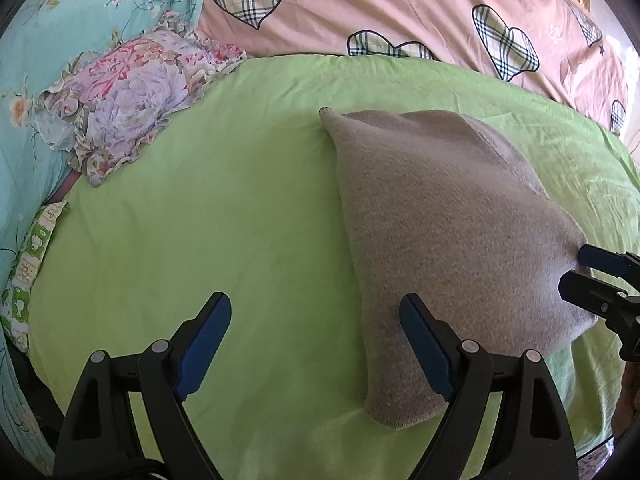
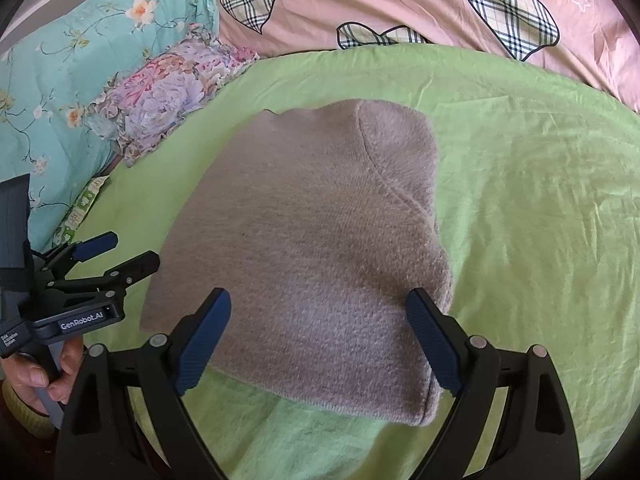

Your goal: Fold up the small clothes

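Grey knit garment lies folded on the green bed sheet, spanning the right gripper's released fingers. Left gripper also spread, garment edge at its right finger. Risk: a one-layer pinch drags the fold apart.

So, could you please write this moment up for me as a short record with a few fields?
surface: green sheet spread over a bed
garment: grey knit piece, folded, lying flat on the sheet
left gripper: open, holding nothing, at the garment's left edge
right gripper: open, holding nothing, above the garment's near edge
behind: pink heart-print quilt, floral pillow, teal flowered quilt
fold state: top layer visible, with a curved seam towards the right
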The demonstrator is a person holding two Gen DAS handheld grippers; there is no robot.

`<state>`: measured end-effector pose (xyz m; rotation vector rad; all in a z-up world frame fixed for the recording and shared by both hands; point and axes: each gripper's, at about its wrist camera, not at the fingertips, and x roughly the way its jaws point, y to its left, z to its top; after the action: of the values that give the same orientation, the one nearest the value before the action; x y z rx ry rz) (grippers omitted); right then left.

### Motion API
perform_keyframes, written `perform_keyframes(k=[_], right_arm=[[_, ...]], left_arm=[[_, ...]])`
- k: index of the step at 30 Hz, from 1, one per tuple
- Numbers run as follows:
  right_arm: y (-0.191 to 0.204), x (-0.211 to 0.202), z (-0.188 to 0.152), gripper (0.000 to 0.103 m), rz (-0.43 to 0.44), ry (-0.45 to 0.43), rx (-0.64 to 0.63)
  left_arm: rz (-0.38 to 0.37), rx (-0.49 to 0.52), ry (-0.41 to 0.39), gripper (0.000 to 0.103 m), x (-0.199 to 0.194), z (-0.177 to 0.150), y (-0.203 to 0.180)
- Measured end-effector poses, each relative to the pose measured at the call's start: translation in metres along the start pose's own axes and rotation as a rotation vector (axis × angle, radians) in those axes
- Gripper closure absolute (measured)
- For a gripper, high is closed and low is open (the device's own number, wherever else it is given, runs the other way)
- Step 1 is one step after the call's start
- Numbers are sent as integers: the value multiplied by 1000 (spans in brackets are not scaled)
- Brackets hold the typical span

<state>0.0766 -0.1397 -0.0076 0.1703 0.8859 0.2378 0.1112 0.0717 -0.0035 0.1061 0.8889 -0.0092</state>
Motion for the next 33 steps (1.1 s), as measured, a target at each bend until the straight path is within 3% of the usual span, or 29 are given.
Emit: perform_keyframes(k=[33], right_arm=[[7,5,-3,14,1,-26,-13]], left_arm=[[-65,44,-66,15,-20,-14,-16]])
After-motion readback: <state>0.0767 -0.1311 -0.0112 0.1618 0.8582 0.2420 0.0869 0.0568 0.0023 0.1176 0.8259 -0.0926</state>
